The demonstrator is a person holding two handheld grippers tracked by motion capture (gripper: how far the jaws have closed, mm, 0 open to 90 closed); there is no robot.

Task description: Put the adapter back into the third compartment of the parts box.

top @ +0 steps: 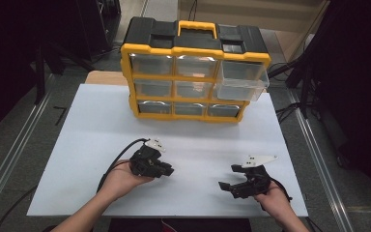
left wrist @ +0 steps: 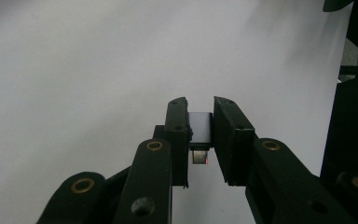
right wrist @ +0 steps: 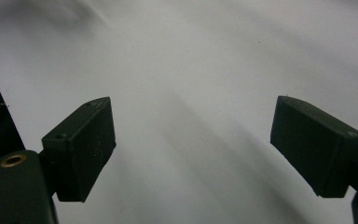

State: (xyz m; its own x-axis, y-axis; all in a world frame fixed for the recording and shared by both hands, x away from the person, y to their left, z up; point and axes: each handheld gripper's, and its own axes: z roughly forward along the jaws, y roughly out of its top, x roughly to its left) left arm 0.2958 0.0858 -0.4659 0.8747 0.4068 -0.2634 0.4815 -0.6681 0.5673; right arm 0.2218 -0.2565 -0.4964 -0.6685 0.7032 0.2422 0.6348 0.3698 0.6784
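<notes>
My left gripper (top: 168,170) is low over the white board (top: 92,125), left of centre, held in a hand. In the left gripper view its jaws (left wrist: 200,105) are shut on a small dark flat piece (left wrist: 200,129) with a metal end and a tiny red spot, much like a USB stick. My right gripper (top: 228,178) is near the front right of the board, jaws pointing left. In the right gripper view it (right wrist: 193,140) stands wide open over bare white board with nothing between its pads (right wrist: 86,140).
A yellow and black drawer organiser (top: 193,53) with clear drawers stands at the back of the board. Its top right drawer (top: 241,81) is pulled out toward me. Dark stands and cables flank the table on both sides.
</notes>
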